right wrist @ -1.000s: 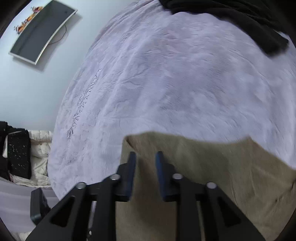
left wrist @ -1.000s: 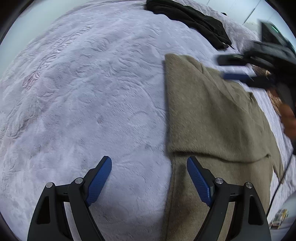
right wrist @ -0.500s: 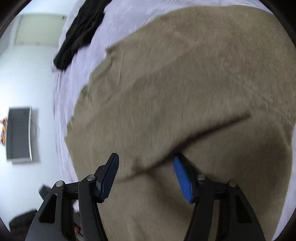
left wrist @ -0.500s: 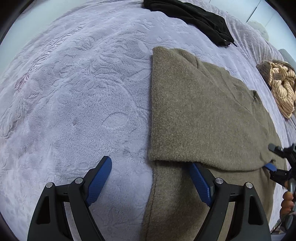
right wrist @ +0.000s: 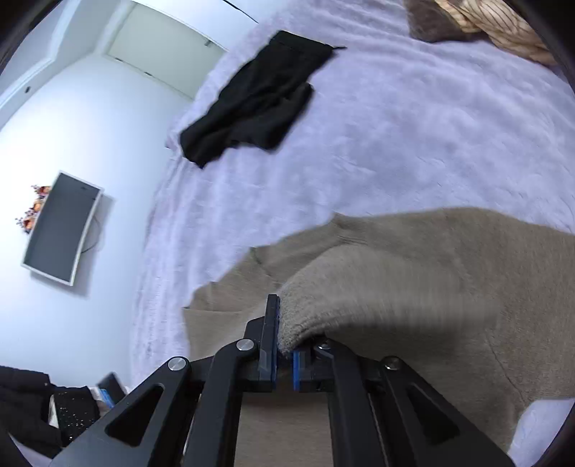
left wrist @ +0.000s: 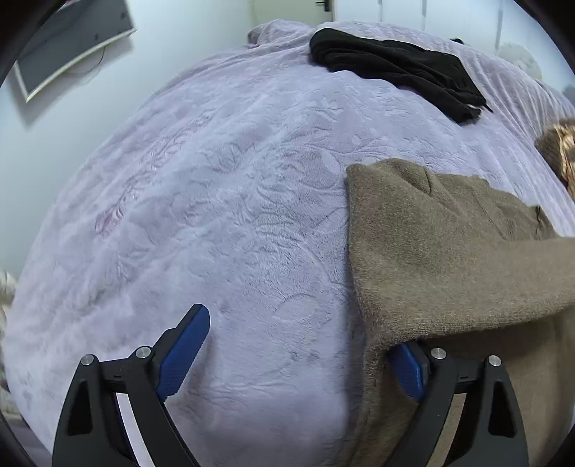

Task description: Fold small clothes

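An olive-brown knit sweater (left wrist: 449, 258) lies on the lavender bedspread (left wrist: 233, 215), partly folded over itself. My left gripper (left wrist: 298, 355) is open at the sweater's left edge; its right finger is tucked under the folded flap, its left finger is over bare bedspread. My right gripper (right wrist: 284, 345) is shut on the edge of the sweater's folded layer (right wrist: 413, 287) and holds it lifted off the layer below.
A black garment (left wrist: 395, 68) lies at the far side of the bed, also in the right wrist view (right wrist: 258, 97). A tan striped garment (right wrist: 503, 25) lies at the far right. A wall screen (right wrist: 61, 230) hangs to the left.
My right gripper has closed on the sweater's folded edge and raised it. The left gripper has slid so its right finger sits under the flap, still open.
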`<state>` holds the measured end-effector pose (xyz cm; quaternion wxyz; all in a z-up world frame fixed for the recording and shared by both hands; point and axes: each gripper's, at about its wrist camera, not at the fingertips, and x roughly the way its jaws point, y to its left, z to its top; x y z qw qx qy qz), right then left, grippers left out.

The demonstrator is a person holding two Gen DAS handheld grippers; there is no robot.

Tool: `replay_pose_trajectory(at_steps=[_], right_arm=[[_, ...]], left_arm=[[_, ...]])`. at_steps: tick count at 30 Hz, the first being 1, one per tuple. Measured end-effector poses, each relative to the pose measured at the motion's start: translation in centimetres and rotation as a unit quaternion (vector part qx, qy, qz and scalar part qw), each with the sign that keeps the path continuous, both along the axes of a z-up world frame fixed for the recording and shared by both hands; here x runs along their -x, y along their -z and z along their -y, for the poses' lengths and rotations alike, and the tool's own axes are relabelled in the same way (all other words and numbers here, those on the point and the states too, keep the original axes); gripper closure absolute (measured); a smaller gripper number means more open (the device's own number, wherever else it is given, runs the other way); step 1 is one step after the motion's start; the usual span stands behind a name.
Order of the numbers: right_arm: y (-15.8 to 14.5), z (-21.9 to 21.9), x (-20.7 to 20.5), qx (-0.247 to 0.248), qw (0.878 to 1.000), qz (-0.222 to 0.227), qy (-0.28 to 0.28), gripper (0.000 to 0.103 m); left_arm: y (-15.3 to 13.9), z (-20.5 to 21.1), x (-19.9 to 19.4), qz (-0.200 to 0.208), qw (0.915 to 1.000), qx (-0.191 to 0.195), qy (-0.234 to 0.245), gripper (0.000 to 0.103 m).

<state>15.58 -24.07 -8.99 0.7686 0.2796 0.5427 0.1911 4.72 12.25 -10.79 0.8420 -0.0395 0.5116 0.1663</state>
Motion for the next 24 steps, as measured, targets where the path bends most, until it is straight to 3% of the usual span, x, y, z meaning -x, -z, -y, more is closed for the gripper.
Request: replay_pose_trajectory(at_steps=[3,6,8,10,14,17,21,24], right_arm=[[4.9,1.3,0.6,0.014,0.998,-0.057,0.0,0.097],[6.3,1.8,1.2,0.006,0.998,-0.062,-0.003,0.097],[7.8,1.8,1.2,-0.003,0.996,-0.086,-0.013,0.096],[9.3,2.7,1.5,-0.018,0.993,-0.119,-0.008,0.095],[9.4,4.0,2.0,-0.037,0.99,-0.135,0.015,0.083],[9.1,4.2,2.5,-0.032,0.991,-0.131,0.012,0.076],[8.9,4.6,2.6,-0.031,0.99,-0.139,0.017,0.075],[7.7,5.4,3.7,-0.005,0.991,-0.132,0.013,0.069]], left_arm=[[-0.5,0.7,0.1,-0.002,0.999,-0.033,0.029,0.01],[-1.0,0.9,0.6,0.012,0.9982,-0.038,0.044,0.01],[0.0,0.4,0.9,-0.013,0.9982,-0.028,0.052,0.01],[0.5,-0.5,1.1,-0.029,0.998,0.011,0.055,0.009],[-0.3,-1.5,2.2,-0.033,0.9959,0.037,0.075,0.01],[0.1,-2.0,3.0,-0.06,0.995,0.012,0.079,0.01],[-0.7,-5.0,4.2,-0.055,0.995,0.08,0.024,0.01],[-1.8,-7.0,3.5,-0.02,0.9858,0.167,-0.012,0.01]])
